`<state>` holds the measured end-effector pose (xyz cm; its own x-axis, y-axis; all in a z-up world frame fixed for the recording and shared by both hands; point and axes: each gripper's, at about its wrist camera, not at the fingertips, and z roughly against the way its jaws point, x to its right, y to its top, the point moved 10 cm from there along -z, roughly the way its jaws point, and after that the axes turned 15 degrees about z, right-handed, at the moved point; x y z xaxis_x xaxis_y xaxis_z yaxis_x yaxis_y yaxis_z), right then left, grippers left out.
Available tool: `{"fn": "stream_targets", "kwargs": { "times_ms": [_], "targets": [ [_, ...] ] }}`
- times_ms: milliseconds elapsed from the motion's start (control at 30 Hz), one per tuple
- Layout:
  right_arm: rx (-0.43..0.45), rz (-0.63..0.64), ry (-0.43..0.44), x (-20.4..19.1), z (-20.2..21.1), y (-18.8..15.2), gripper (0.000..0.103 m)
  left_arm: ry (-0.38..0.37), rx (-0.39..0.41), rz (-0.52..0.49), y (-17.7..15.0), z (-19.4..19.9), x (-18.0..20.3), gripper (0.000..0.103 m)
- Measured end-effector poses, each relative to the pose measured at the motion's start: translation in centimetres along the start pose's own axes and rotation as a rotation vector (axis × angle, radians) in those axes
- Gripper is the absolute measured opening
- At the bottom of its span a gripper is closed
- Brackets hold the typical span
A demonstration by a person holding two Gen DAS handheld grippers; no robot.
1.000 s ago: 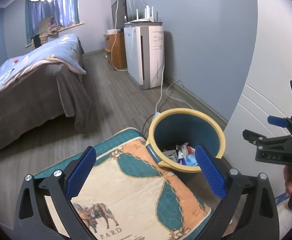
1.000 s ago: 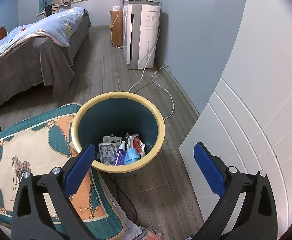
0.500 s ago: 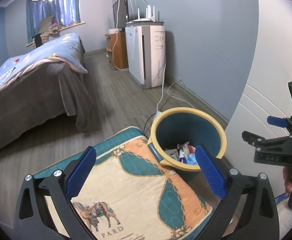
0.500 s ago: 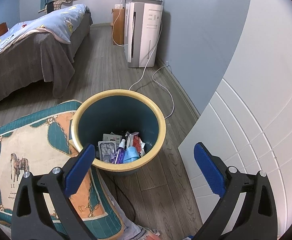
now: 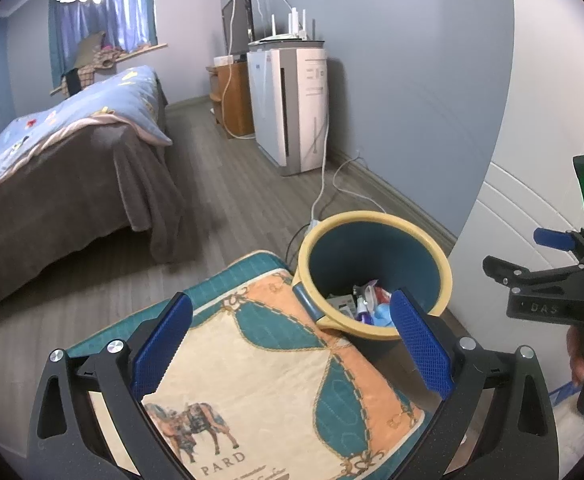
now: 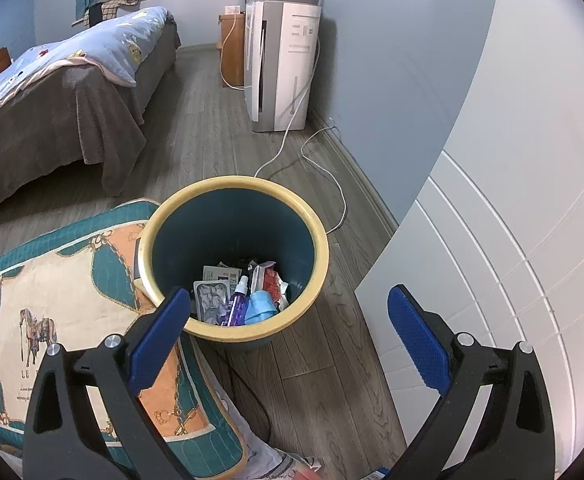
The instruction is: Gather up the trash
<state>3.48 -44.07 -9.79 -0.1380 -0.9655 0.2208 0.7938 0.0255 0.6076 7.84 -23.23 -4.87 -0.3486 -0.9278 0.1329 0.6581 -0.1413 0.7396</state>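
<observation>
A teal trash bin with a yellow rim (image 6: 316, 240) stands on the wood floor beside a patterned cushion; it also shows in the left wrist view (image 5: 446, 276). Inside lie several pieces of trash: a purple spray bottle (image 6: 238, 300), a blue crumpled piece (image 6: 260, 306), a grey blister pack (image 6: 211, 300) and a red wrapper (image 6: 270, 280). My right gripper (image 6: 288, 340) is open and empty, above and in front of the bin. My left gripper (image 5: 290, 344) is open and empty over the cushion, left of the bin.
A patterned teal and orange cushion (image 5: 260, 380) lies under my left gripper. A bed (image 5: 64, 160) stands at the left. A white air purifier (image 6: 282, 64) with cables (image 6: 304, 152) stands along the blue wall. A white panelled door (image 6: 492, 240) is at the right.
Both views have pulled back slightly from the bin. Both grippers stay open and empty.
</observation>
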Motion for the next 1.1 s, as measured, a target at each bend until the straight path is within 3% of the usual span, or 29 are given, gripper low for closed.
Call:
{"fn": "stream_targets", "kwargs": {
  "times_ms": [1100],
  "targets": [
    [0.003,-0.009,0.046,0.0,0.1,-0.2,0.097,0.004,-0.011,-0.024,-0.6,-0.5,0.9,0.098]
  ]
}}
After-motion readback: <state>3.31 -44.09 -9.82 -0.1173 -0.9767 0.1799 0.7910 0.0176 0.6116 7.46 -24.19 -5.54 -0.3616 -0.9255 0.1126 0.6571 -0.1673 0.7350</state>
